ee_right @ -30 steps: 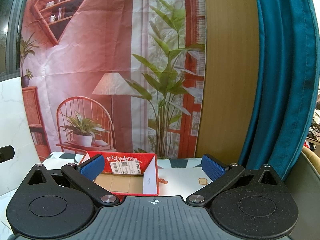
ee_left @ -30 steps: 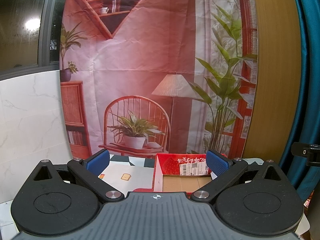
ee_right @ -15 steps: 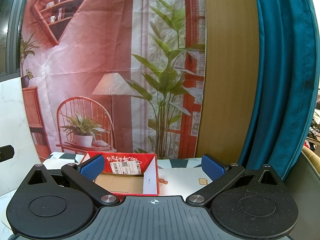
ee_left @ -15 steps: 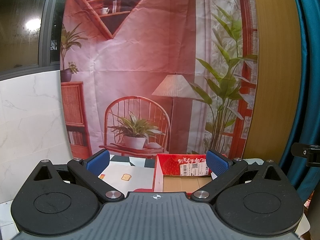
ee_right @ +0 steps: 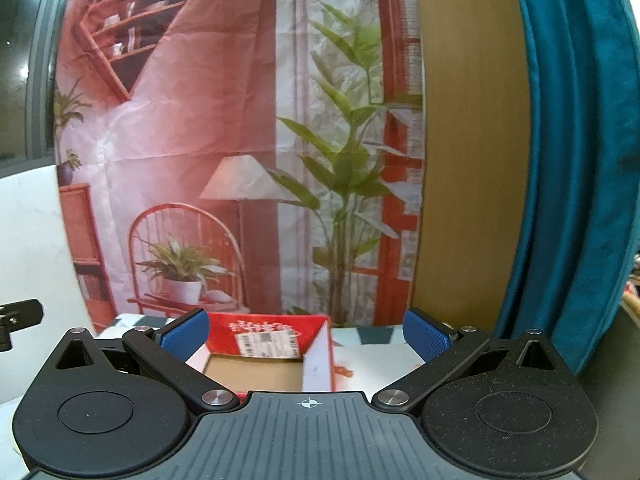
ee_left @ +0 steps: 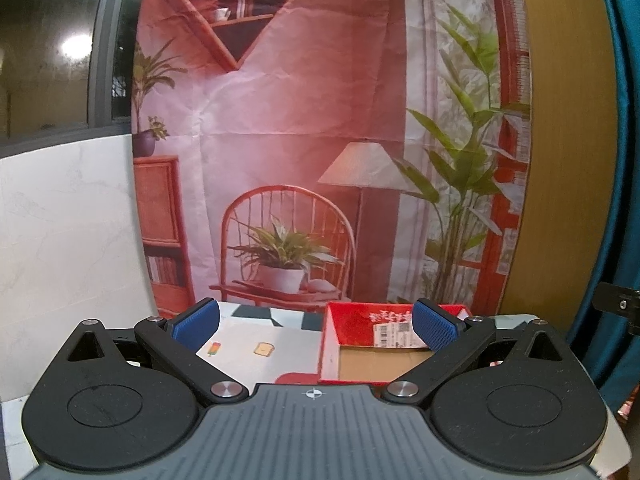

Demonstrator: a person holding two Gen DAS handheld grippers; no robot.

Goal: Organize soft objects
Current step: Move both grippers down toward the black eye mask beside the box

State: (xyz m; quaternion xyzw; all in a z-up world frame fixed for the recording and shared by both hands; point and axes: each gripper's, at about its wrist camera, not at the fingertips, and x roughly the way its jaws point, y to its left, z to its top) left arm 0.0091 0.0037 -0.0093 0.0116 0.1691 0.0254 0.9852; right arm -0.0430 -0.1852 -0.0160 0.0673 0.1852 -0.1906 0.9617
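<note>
Jaws of both the left gripper (ee_left: pixel 316 326) and right gripper (ee_right: pixel 306 334) gape wide, holding nothing; beyond them sits a seemingly empty red cardboard box (ee_left: pixel 352 320) (ee_right: pixel 256 370).

A staged indoor recording corner is showing, not a lived-in room. A creased printed backdrop (ee_left: pixel 304 128) is hanging as the rear wall, picturing a chair, lamp, shelves and plants. Beside it a teal curtain (ee_right: pixel 568 160) is draping next to a plain wooden panel (ee_right: pixel 468 140). White marble-look wall cladding (ee_left: pixel 68 248) is standing under a dark window (ee_left: pixel 48 48) reflecting a ceiling light.
</note>
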